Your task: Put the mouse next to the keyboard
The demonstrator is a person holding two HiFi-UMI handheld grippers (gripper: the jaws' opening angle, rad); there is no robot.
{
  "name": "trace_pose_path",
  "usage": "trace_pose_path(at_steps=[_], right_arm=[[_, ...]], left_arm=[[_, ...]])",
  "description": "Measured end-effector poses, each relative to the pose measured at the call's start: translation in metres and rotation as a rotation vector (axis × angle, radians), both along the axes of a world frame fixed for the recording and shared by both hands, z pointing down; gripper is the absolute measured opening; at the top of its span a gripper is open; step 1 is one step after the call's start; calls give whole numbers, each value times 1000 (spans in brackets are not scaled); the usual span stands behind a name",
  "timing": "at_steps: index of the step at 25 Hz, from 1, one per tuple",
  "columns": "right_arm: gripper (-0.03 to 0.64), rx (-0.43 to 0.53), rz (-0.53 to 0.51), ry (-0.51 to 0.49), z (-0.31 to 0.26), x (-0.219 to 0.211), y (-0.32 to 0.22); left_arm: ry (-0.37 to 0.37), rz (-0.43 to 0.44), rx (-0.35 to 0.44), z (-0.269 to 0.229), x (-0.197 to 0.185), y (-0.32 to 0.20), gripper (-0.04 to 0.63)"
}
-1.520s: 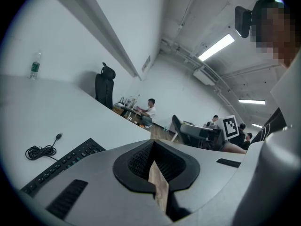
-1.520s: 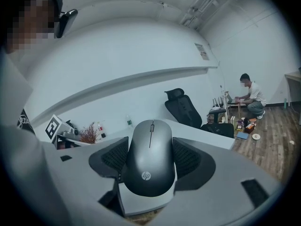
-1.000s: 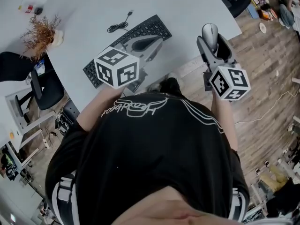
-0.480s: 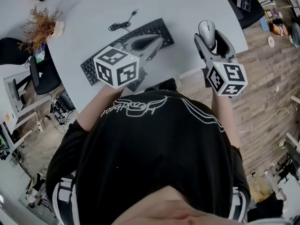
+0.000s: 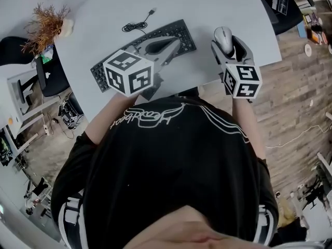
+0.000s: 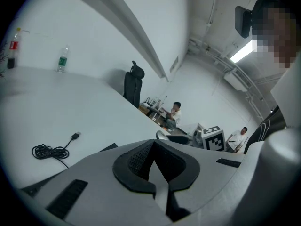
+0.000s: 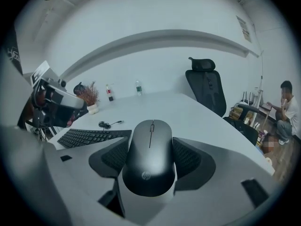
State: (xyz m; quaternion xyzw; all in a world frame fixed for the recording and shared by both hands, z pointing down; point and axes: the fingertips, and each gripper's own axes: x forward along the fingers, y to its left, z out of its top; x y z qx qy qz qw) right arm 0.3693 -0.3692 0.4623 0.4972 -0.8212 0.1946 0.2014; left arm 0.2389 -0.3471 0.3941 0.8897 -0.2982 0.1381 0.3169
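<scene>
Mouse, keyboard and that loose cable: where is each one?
mouse [image 7: 150, 159], right gripper view, middle of its black top shell.
keyboard [image 5: 179, 34], head view, keys near its right end.
cable [image 5: 130, 28], head view, its coiled part.

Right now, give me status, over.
Left gripper shut, empty, over keyboard. Right gripper shut on mouse, right of keyboard, not set down. Cable beyond keyboard, no obstacle.

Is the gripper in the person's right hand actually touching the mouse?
Touching. The right gripper view shows the mouse wedged between the jaws of the right gripper, with both dark pads pressed against its sides and no gap.
</scene>
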Motion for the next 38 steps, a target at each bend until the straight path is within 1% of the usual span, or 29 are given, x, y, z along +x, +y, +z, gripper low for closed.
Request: trace_pose_path(at_steps=[8, 13, 20, 28, 33, 38], right_arm=[[266, -94, -17, 96, 54, 7, -7], [267, -123, -31, 109, 70, 5, -9], [266, -137, -56, 106, 76, 2, -11], [267, -170, -86, 159, 81, -3, -11], [267, -229, -121, 189, 83, -4, -11], [267, -252, -160, 198, 85, -3, -9]], left_arm=[[-26, -28, -34, 14, -1, -5, 8], [-35, -35, -50, 22, -1, -10, 8], [-36, -32, -59, 28, 5, -11, 8], [-31, -47, -60, 29, 9, -15, 8], [-33, -83, -63, 31, 7, -18, 8], [-28, -144, -63, 33, 4, -20, 8]])
